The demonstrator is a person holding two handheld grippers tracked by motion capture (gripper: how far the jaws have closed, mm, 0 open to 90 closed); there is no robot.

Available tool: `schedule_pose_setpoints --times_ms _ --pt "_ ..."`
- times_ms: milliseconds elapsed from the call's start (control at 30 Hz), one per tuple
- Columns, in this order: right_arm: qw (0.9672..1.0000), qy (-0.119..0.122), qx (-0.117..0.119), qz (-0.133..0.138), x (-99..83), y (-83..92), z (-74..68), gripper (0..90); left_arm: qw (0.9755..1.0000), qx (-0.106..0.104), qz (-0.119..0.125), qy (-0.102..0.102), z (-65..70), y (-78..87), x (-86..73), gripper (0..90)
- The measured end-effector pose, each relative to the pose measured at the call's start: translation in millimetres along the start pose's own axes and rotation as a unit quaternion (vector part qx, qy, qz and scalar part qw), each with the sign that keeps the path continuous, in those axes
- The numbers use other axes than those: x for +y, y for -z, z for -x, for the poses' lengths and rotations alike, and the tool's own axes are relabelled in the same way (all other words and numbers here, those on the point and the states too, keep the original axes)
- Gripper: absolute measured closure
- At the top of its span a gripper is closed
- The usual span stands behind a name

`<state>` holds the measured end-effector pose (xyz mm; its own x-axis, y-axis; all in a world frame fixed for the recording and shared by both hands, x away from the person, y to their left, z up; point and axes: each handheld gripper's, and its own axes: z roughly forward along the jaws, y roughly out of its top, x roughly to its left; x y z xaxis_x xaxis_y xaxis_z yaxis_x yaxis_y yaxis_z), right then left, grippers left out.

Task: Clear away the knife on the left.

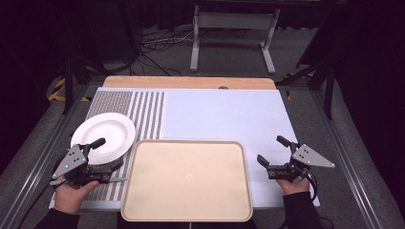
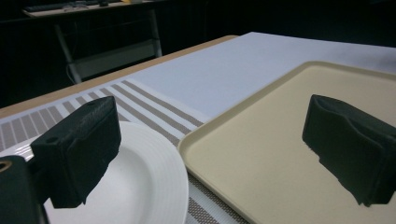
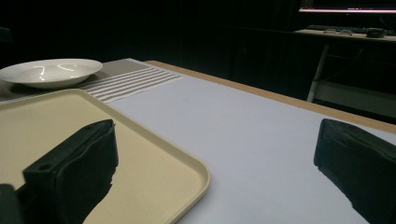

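Observation:
A white plate [image 1: 102, 136] lies on a striped placemat [image 1: 143, 107] at the left. A beige tray [image 1: 187, 180], bare inside, sits at the table's front middle. My left gripper [image 1: 109, 153] is open at the plate's near right rim, beside the tray's left edge, with nothing between its jaws. Its own view shows the plate [image 2: 140, 182] and the tray [image 2: 275, 149] between the spread jaws. My right gripper [image 1: 272, 150] hovers open just right of the tray, holding nothing. From the right gripper view, the tray's corner [image 3: 177, 158] lies low between the jaws and the plate [image 3: 49, 70] far off.
A pale sheet [image 1: 224, 112] covers most of the wooden table [image 1: 188, 82]. Bare sheet stretches behind the tray and to its right. Beyond the table stand a white metal frame [image 1: 234, 21] and floor cables [image 1: 157, 45]. Metal rails run along both sides.

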<state>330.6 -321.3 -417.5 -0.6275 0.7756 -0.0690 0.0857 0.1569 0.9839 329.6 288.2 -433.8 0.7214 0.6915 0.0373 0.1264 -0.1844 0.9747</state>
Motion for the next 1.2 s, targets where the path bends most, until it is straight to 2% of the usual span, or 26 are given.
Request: schedule_pose_setpoints --times_ms 167,600,700,833,967,1167,1200 --pt "1.0000 0.000 0.001 -0.001 -0.3 -0.1 0.1 0.5 1.0000 0.001 -0.001 0.006 -0.8 1.2 1.4 4.0" --pt "1.0000 -0.003 0.001 -0.004 -1.1 -1.7 0.9 0.5 1.0000 0.008 -0.001 0.005 -1.6 3.7 4.1 4.2" --pt "1.0000 -0.003 0.002 -0.003 -1.3 -2.6 1.0 0.5 1.0000 0.004 -0.008 0.000 -2.1 5.1 8.1 5.0" --pt "0.9999 -0.007 0.004 -0.009 -2.3 -5.1 0.8 0.5 0.9999 -0.005 -0.010 0.004 -1.1 4.9 17.2 6.3" --pt "0.9999 -0.005 0.005 -0.009 -2.1 -6.7 0.7 0.5 0.9995 -0.011 -0.026 -0.010 0.2 6.1 25.9 6.3" --pt "0.9999 -0.008 0.004 -0.010 -2.3 -7.1 1.0 0.5 0.9991 -0.009 -0.037 -0.017 -3.7 8.5 32.1 6.3" --pt "0.9999 -0.006 0.005 -0.010 -2.4 -7.5 1.3 0.5 0.9987 -0.011 -0.046 -0.019 -5.0 9.4 33.9 6.3"
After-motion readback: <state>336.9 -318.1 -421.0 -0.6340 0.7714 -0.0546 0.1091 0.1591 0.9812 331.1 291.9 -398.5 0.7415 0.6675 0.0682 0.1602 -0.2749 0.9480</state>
